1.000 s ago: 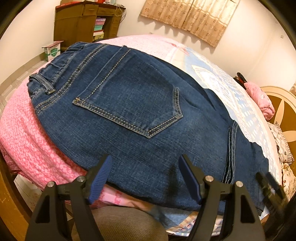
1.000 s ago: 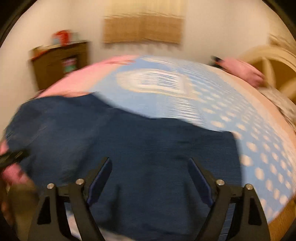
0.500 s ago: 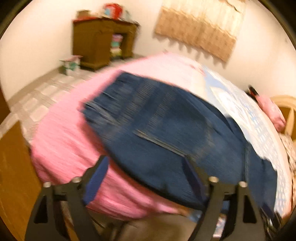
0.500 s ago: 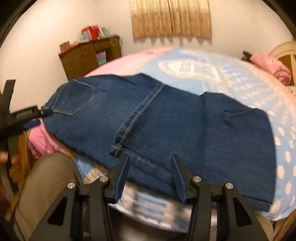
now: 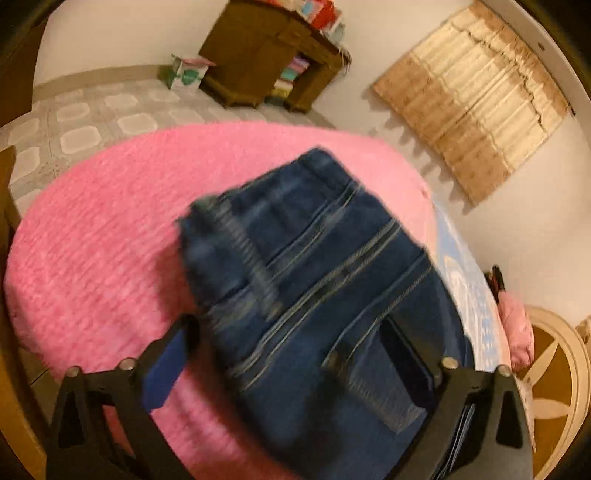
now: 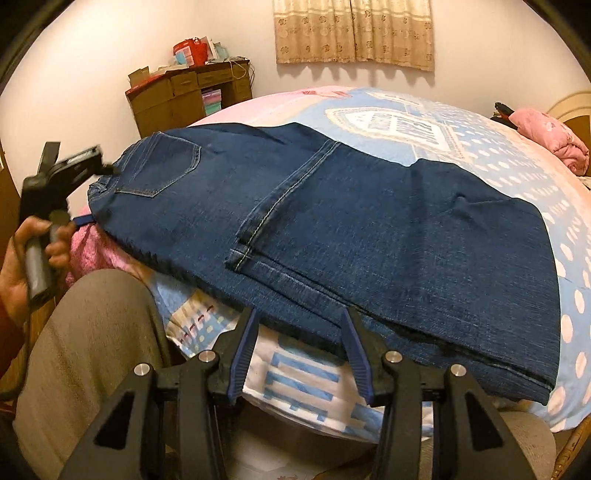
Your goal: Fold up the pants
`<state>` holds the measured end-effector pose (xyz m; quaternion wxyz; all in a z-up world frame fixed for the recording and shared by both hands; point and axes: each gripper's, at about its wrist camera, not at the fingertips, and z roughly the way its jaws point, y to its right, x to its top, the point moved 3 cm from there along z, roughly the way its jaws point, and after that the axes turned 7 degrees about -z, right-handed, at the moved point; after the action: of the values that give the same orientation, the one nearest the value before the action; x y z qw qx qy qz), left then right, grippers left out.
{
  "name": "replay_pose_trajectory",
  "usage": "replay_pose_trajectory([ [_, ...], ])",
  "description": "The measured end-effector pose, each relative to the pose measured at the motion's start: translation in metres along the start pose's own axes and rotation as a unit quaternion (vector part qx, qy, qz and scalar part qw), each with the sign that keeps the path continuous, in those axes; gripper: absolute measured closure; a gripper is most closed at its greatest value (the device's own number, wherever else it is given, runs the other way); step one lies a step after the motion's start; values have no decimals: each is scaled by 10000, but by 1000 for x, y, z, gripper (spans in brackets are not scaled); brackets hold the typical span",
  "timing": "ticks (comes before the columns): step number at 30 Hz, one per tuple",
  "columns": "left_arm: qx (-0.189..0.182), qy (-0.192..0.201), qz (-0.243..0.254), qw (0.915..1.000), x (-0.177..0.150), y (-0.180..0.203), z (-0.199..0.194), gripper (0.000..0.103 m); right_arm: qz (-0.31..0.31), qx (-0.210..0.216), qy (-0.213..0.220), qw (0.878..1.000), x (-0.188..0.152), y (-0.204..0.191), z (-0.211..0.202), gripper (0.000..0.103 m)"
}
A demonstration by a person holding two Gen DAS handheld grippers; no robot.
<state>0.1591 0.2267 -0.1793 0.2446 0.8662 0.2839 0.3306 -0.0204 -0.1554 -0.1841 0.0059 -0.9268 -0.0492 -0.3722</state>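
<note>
— Far left first?

— Left hand (image 6: 33, 251) wrapped round the handle of the left gripper (image 6: 74, 162), nosed up to the waistband end of the jeans (image 6: 332, 221).

— Jaws there?

— Stood spread wide in the left wrist view, left gripper (image 5: 288, 325) hanging over the blurred waist of the jeans (image 5: 314, 277), nothing pinched. Pink blanket (image 5: 110, 240) underneath and to the left.

— And the jeans as a whole?

— Lay flat across the near side of the bed, folded over lengthwise. Waist at the left with the back pocket (image 6: 162, 170) facing up, hems doubled back to about the middle, fold at the right on the blue dotted sheet (image 6: 517, 166).

— Nearer, in the middle?

— Knee (image 6: 92, 332) in grey-brown cloth at near left, then the right gripper (image 6: 300, 314), fingertips right at the near edge of the denim. Jaws parted by a modest gap, closed on nothing. Could not tell whether touching the cloth.

— Behind?

— Cabinet (image 6: 184, 96) far left against the wall, curtain (image 6: 354, 33) far centre, pink bundle (image 6: 546, 140) far right on the bed.
</note>
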Motion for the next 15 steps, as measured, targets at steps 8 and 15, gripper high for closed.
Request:
replay_pose_trajectory([
  [8,-957,-432,175,9943,-7,12,9,56,155,7,-196,9997,-3,3,9,54],
  [15,-1534,-514,-701,9843,5,-6,21,56,121,19,-242,9996,-3,-1,11,54],
])
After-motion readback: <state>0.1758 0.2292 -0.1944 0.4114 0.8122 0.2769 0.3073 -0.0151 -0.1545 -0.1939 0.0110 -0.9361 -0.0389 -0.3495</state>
